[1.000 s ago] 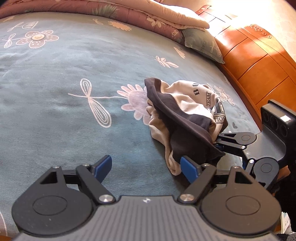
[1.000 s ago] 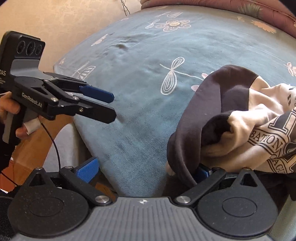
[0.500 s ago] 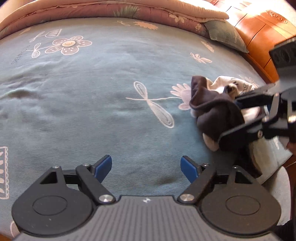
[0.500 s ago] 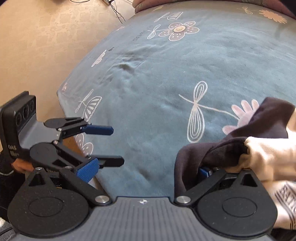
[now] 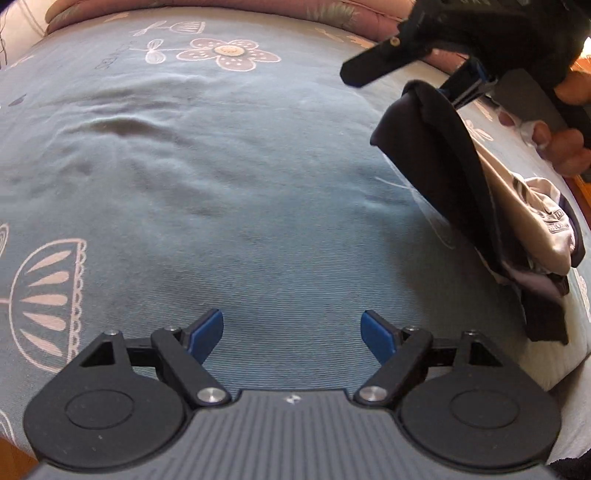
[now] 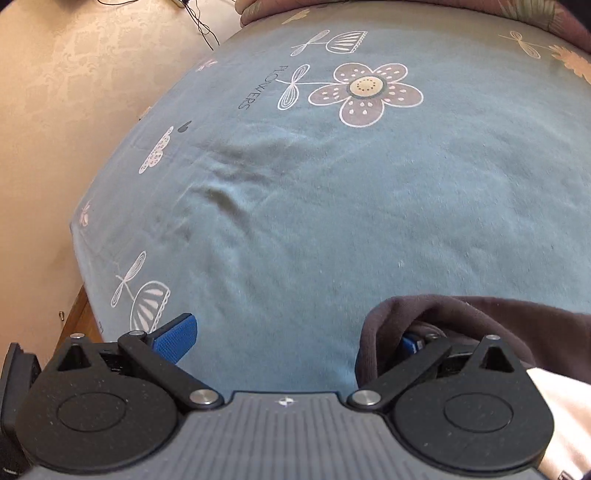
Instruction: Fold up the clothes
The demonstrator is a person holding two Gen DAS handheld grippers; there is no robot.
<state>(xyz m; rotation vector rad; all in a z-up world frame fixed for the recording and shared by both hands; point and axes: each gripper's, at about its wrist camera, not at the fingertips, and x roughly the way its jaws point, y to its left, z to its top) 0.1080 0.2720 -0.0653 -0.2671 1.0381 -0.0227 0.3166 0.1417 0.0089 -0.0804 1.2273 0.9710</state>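
Note:
A crumpled garment, dark with a cream printed part, hangs over the blue flowered bedsheet at the right. It is hooked over the lower finger of my right gripper, whose jaws stand wide apart; a person's hand holds that gripper. In the right wrist view the dark cloth wraps the right fingertip of my right gripper, and the left pad is bare. My left gripper is open over bare sheet, left of the garment, with nothing between its pads.
A pink floral quilt lies along the far side of the bed. The sheet shows wrinkles and flower prints. Beige floor with cables lies off the left edge, beside a wooden bed frame corner.
Both grippers have moved left across the bed. The right one dragged the garment along, hooked on its finger, so it now hangs stretched out. The left gripper stayed open.

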